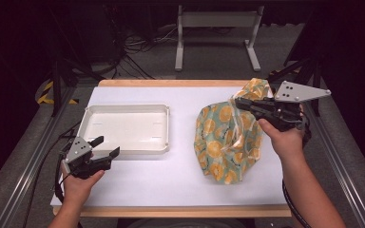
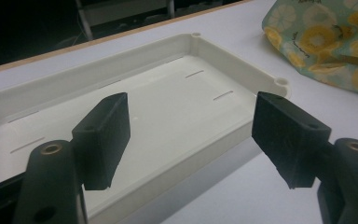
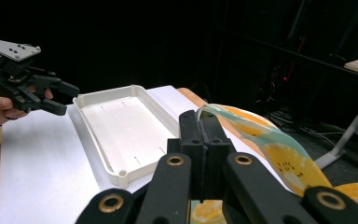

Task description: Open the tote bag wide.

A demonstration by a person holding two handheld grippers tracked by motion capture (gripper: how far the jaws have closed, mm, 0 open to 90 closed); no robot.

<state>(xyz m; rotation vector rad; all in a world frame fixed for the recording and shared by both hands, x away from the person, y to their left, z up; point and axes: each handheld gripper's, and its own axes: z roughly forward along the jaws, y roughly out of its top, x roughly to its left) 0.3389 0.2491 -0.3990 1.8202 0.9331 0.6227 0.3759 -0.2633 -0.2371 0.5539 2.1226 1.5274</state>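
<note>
Right gripper (image 1: 237,101) has its jaws clamped tight on a fold of the orange-print cloth (image 1: 223,137), pinching it at the top edge and holding that edge up off the table. From the right gripper view the two black jaws (image 3: 200,126) stand pressed together with the teal and yellow fabric (image 3: 279,154) trailing away to the right of them. Most of the cloth sits bunched on the right half of the white table (image 1: 138,180), a rumpled mound printed with orange slices, well apart from the tray.

Over on the other side, the left gripper (image 1: 107,146) hovers just off the near left corner of the white tray (image 1: 126,147), jaws spread wide and nothing between them. Its own view looks straight across the tray (image 2: 223,70), the two pads (image 2: 105,135) standing far apart, with a corner of the cloth (image 2: 326,46) showing at the upper right. The tray lies flat on the left half of the table, shallow and rectangular. The person's left hand (image 1: 78,183) grips the left gripper from below, and the right hand (image 1: 285,140) carries the right one above the mound.
</note>
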